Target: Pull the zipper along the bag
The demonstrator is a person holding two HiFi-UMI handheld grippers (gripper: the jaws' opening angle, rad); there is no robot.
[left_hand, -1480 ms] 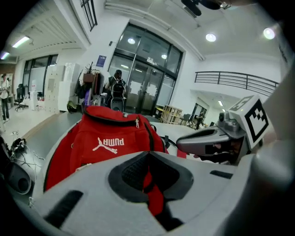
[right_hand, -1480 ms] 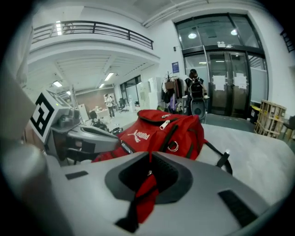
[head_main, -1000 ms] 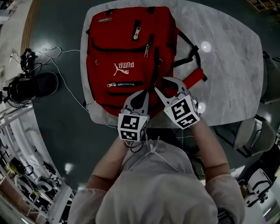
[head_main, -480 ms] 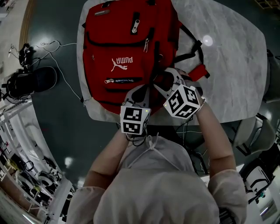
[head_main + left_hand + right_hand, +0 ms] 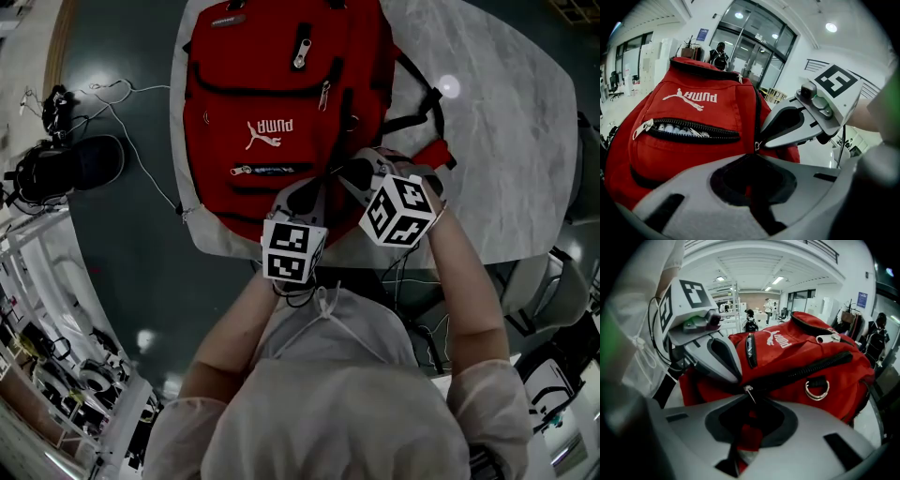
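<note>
A red backpack [image 5: 272,84] lies flat on the marble table [image 5: 497,141], its bottom end toward me. My left gripper [image 5: 307,190] sits at that near end, shut on a fold of red fabric [image 5: 749,190]. Just right of it, my right gripper [image 5: 345,173] is closing its jaws at the end of the black main zipper [image 5: 806,369]. The small silver zipper pull [image 5: 749,393] is caught between its tips. In the left gripper view the right gripper [image 5: 759,140] meets the pull [image 5: 756,146] directly above my left gripper's jaws.
The front pocket zipper [image 5: 693,129] under the white logo stands partly open. A metal ring [image 5: 817,389] hangs on the bag's side. Black straps [image 5: 412,117] trail to the right. On the floor at the left lie a black object [image 5: 66,173] and cables [image 5: 131,112].
The right gripper's jaws stood wide apart a second ago and have narrowed onto the zipper pull. Both grippers have edged closer together at the bag's near end.
</note>
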